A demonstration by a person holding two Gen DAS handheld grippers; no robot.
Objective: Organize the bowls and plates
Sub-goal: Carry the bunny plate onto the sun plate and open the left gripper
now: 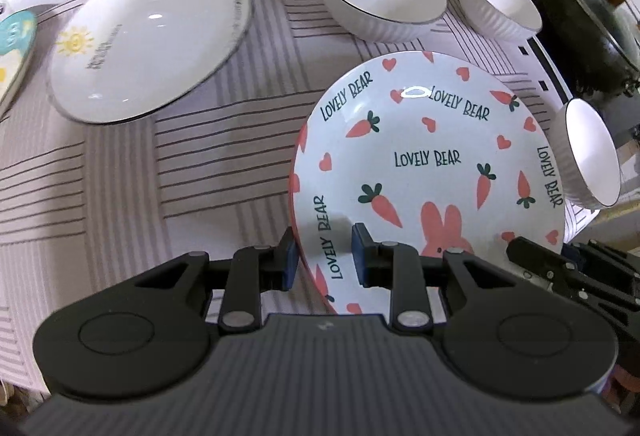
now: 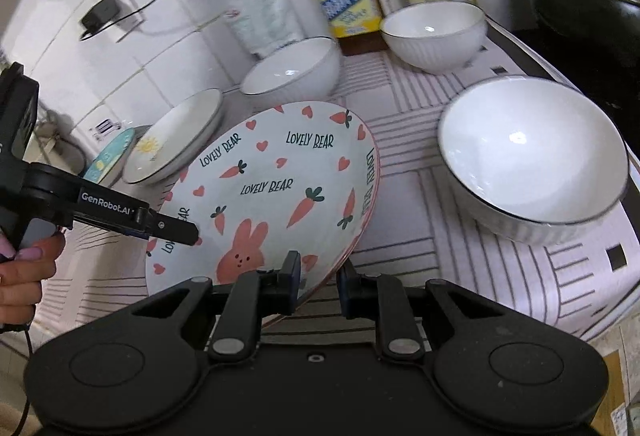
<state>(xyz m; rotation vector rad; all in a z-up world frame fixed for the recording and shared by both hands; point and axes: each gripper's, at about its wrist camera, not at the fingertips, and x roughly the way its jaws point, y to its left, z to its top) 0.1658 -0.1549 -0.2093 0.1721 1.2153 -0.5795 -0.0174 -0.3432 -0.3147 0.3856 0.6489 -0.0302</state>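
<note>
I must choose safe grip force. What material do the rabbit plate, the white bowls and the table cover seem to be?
Rabbit plate: apparently glazed ceramic, glossy, with a sharp light reflection and printed carrots. White bowls, such as the nearest one: likely glazed ceramic too, shiny inside, ribbed outside, with a thin dark rim line. Table cover: matte striped cloth or vinyl; unclear which.

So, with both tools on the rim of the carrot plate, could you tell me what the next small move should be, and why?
Probably carry the carrot plate across and lower it onto the sun plate. The left tool and right tool both clamp its near rim, it is tilted off the cloth, and the sun plate lies bare.
</note>
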